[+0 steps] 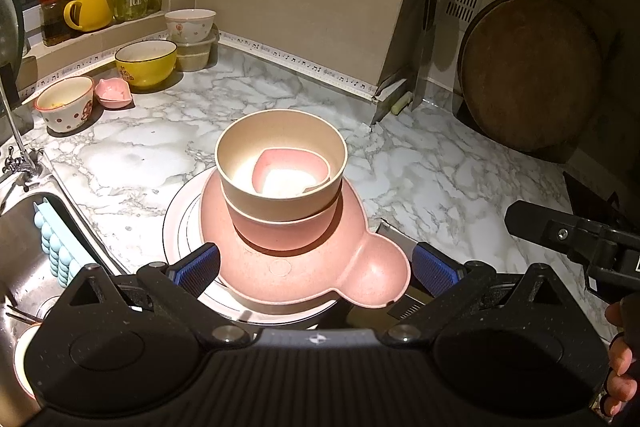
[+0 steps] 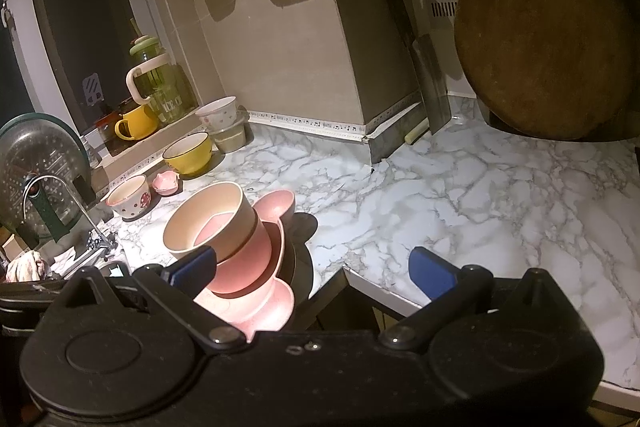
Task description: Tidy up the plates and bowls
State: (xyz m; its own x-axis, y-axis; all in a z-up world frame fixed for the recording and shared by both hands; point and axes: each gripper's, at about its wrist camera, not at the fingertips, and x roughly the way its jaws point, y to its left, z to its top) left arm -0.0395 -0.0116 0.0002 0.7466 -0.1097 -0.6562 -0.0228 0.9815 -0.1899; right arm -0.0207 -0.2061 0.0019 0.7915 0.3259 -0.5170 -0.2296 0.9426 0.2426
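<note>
Marble counter [image 1: 420, 163] is carrying everything: nearest, the left gripper [image 1: 316, 269] is gaping wide around the pink eared plate [image 1: 304, 279], gripping nothing; the right gripper [image 2: 312, 269] is hovering wide open, empty; beyond, a beige bowl [image 1: 280, 163] is sitting in a pink bowl [image 1: 280, 231], spare bowls [image 1: 146, 61] lining the wall

Counting, relative to the sink [image 1: 36, 227]: stack beside it is holding 1 white plate [image 1: 180, 223], 1 pink eared plate [image 1: 312, 279], 1 pink bowl [image 1: 280, 231], 1 beige bowl [image 1: 280, 147], 1 pink dish [image 1: 288, 163]. Behind it are sitting 4 bowls, 1 small pink dish [image 1: 114, 93], 1 yellow mug [image 1: 90, 9].
</note>
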